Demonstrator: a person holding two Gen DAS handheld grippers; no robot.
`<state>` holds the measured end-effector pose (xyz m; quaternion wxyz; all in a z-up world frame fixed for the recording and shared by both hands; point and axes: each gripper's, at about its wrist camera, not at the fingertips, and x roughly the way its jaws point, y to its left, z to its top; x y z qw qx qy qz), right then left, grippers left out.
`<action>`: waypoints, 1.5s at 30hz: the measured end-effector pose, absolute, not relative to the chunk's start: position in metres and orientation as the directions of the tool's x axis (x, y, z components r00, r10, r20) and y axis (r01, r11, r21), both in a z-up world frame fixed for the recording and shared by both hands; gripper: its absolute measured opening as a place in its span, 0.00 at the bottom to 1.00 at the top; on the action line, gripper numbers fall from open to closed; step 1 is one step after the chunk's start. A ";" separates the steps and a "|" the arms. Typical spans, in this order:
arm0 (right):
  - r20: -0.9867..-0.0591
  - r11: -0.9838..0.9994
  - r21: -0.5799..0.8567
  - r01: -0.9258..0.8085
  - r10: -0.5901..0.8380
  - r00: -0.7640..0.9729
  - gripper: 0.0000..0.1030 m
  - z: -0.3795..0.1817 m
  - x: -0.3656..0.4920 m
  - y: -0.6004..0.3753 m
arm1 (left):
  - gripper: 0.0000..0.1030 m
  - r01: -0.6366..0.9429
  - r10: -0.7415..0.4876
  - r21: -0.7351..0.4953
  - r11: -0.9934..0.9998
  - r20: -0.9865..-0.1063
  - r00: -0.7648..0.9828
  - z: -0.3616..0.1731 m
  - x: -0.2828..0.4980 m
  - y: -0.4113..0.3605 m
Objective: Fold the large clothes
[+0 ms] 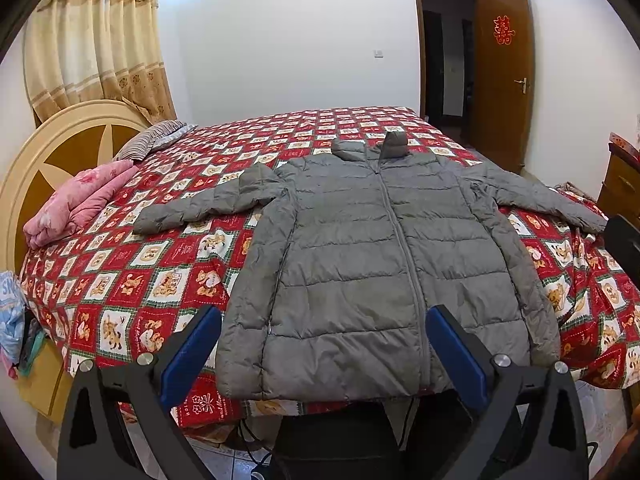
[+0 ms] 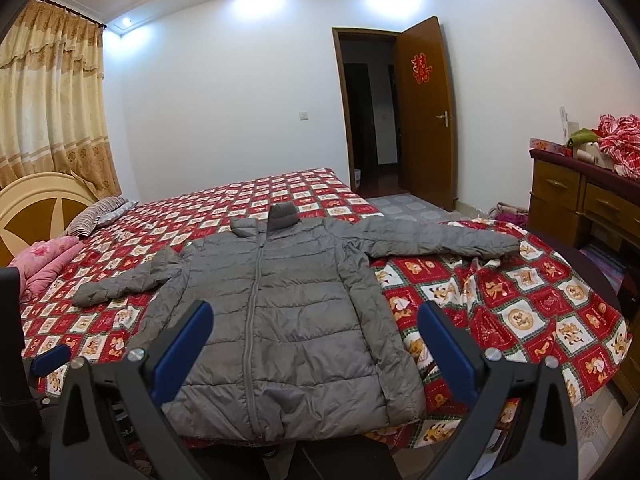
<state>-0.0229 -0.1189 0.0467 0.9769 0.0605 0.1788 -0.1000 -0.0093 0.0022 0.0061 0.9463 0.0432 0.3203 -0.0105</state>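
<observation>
Both grippers point(image 1: 324, 322) point(image 2: 316, 318) gape empty above the jacket point(image 1: 360, 264); only the right view shows the dresser point(image 2: 580, 196).

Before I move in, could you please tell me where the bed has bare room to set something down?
Free: the bedspread between the jacket and the pink quilt, and the far strip beyond the collar toward the door. On the other side, the patch below the right sleeve. Crowded: the middle, under the jacket, and the headboard end with the quilt and pillow.
</observation>
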 end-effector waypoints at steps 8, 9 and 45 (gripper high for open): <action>-0.362 0.973 0.082 0.215 -0.172 0.916 1.00 0.046 -0.024 -0.118 | 0.99 0.046 0.010 0.075 0.996 -0.609 0.793 0.005 -0.010 0.003; -0.362 0.973 0.082 0.215 -0.172 0.916 1.00 0.046 -0.024 -0.118 | 0.99 0.045 0.010 0.075 0.996 -0.609 0.793 0.005 -0.010 0.003; -0.378 0.973 0.099 0.210 -0.158 0.912 1.00 0.040 -0.027 -0.115 | 0.99 0.051 0.007 0.076 0.996 -0.618 0.786 0.000 -0.012 0.001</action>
